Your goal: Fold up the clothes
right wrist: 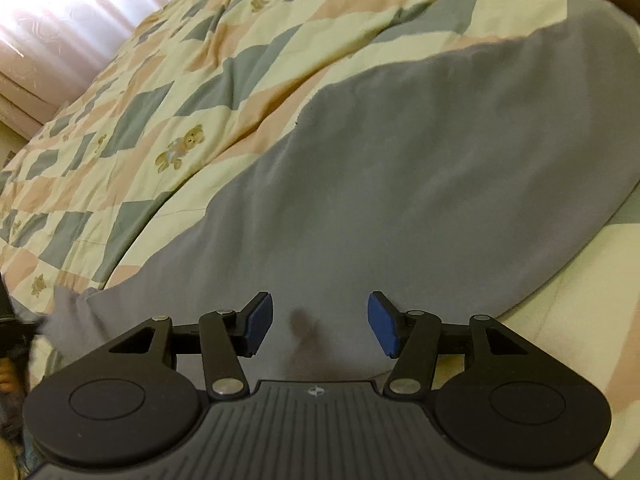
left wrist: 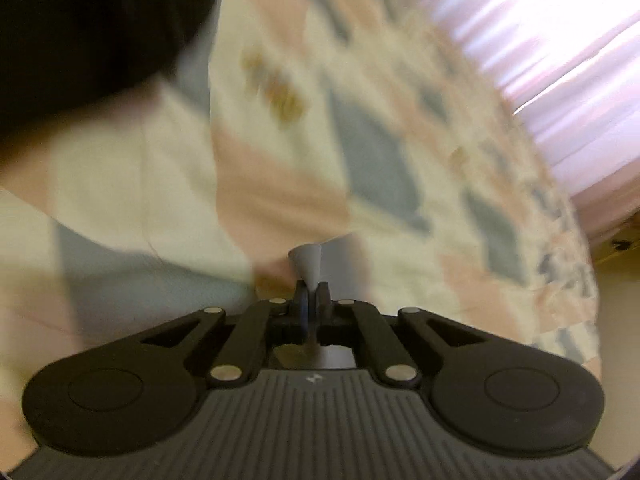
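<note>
A grey garment [right wrist: 420, 168] lies spread flat on a patchwork quilt [right wrist: 168, 92] in the right wrist view, running from lower left to upper right. My right gripper [right wrist: 320, 324] hovers just above its near part, open, with nothing between the blue pads [right wrist: 260, 320]. In the blurred left wrist view, my left gripper [left wrist: 312, 300] is shut on a small pinched corner of the grey garment [left wrist: 308, 260], which sticks up past the fingertips. The lifted grey corner [right wrist: 68, 320] also shows at the far left of the right wrist view.
The quilt [left wrist: 380, 152] with teddy-bear prints covers a bed. Pink curtains [left wrist: 560, 60] hang behind the bed, bright with light. A dark shape [left wrist: 80, 20] fills the upper left of the left wrist view. Part of a hand [right wrist: 8, 376] shows at the left edge.
</note>
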